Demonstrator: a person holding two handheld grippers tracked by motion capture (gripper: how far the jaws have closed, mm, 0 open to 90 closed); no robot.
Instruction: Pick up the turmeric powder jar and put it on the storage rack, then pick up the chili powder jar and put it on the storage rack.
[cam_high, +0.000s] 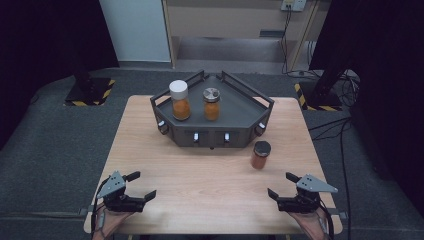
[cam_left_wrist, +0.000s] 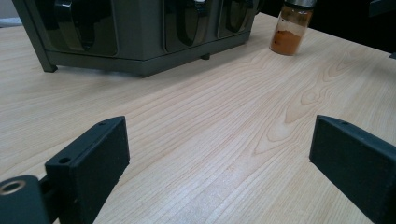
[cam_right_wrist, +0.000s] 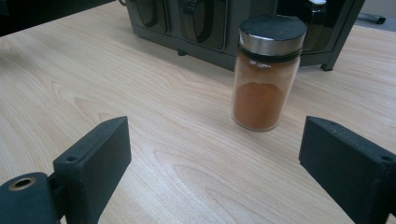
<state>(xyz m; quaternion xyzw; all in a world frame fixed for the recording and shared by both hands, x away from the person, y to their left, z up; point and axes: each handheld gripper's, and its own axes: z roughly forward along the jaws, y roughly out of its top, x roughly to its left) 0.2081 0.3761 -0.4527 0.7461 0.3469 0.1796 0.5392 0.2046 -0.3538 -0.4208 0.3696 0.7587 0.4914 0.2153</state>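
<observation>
A dark grey angular rack (cam_high: 235, 107) stands at the table's far middle. On it stand a white-lidded jar (cam_high: 179, 100) and a metal-lidded jar (cam_high: 211, 103), both holding orange powder. A black-lidded spice jar (cam_high: 260, 154) (cam_right_wrist: 266, 74) (cam_left_wrist: 292, 28) stands upright on the table in front of the rack's right corner. My left gripper (cam_high: 140, 186) (cam_left_wrist: 219, 154) rests open near the front left edge, with nothing between its jaws. My right gripper (cam_high: 283, 185) (cam_right_wrist: 215, 158) is open near the front right, with the black-lidded jar a short way beyond its jaws.
The wooden table (cam_high: 210, 170) has bare surface between the grippers and the rack. The rack's front (cam_left_wrist: 140, 32) has several small knobs. Dark floor surrounds the table, with cables (cam_high: 345, 135) at the right and stands with striped bases behind.
</observation>
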